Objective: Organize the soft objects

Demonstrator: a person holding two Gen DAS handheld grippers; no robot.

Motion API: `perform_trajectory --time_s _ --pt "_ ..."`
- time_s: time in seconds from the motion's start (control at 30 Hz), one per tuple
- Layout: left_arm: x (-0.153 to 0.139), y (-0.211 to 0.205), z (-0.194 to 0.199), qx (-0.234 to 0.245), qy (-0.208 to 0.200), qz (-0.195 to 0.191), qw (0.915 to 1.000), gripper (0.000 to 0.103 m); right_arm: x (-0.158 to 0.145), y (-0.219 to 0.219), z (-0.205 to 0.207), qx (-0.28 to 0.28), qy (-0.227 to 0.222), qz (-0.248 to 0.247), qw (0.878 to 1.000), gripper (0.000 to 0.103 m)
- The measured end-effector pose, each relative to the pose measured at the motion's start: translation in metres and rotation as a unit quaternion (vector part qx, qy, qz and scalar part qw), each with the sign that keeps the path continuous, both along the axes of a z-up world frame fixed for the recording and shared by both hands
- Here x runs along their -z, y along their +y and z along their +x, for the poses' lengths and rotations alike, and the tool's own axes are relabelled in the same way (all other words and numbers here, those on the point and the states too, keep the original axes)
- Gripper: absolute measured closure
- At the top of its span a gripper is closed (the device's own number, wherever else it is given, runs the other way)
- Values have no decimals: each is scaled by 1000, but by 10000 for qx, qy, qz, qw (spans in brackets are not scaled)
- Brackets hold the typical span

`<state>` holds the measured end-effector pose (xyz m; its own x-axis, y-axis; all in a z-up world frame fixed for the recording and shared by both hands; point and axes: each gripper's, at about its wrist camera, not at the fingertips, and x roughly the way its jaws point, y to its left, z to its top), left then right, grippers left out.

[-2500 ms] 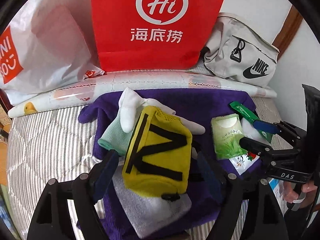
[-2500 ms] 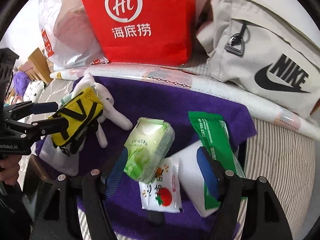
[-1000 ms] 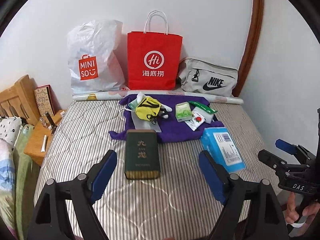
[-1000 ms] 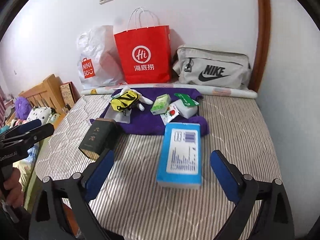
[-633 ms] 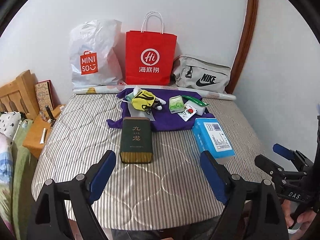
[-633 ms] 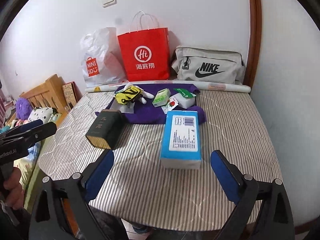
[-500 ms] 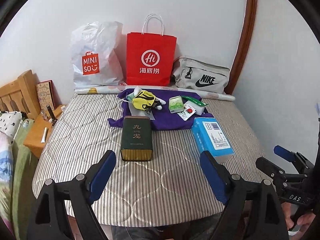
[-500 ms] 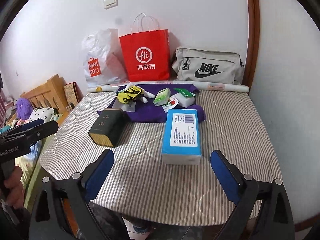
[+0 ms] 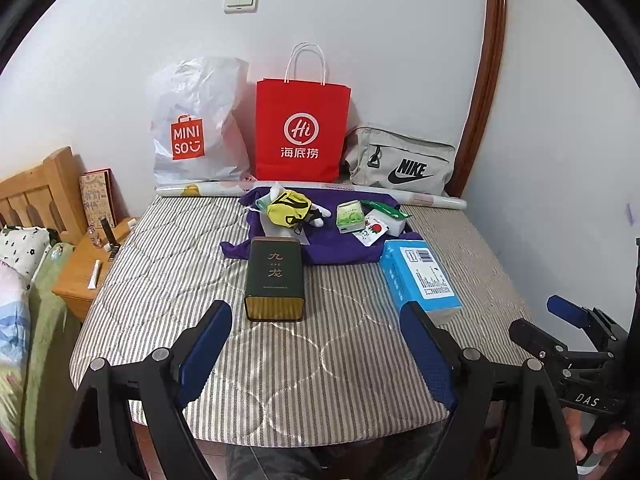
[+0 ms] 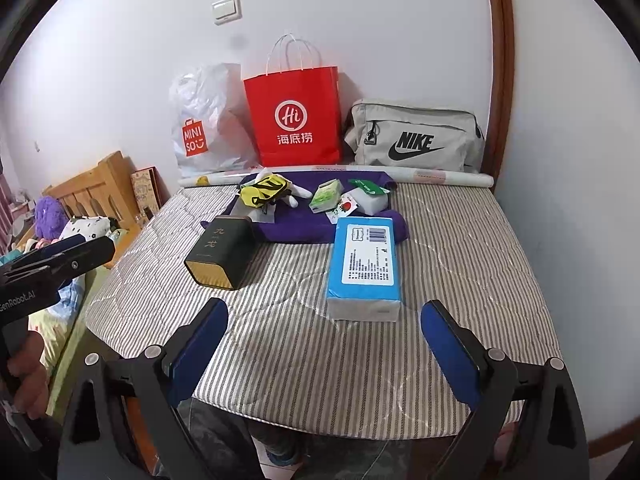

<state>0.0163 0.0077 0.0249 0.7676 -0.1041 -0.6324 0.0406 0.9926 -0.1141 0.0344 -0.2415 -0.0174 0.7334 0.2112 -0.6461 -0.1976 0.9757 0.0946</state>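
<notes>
While both grippers hang over the near edge of the striped mattress (image 9: 168, 264), neither has hold of anything — the left gripper (image 9: 316, 344) has its blue pads spread wide with nothing between them, and the right gripper (image 10: 324, 344) is gaping just the same. All the soft stuff sits at the far end on a purple cloth (image 9: 340, 246): a yellow pouch (image 9: 288, 210) on white gloves (image 9: 275, 193), a green tissue pack (image 9: 349, 216), a white sponge (image 9: 394, 224). Nearer, a dark green tin (image 9: 274, 276) lies on its side, with a blue tissue box (image 9: 420, 276) to its right.
</notes>
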Motion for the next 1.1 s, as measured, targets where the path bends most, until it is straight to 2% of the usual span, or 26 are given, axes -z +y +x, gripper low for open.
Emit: perform_trajectory --time_s 1.1 --pt "0 -9 -6 88 15 121 9999 18 -7 -5 -12 19 -54 19 10000 7"
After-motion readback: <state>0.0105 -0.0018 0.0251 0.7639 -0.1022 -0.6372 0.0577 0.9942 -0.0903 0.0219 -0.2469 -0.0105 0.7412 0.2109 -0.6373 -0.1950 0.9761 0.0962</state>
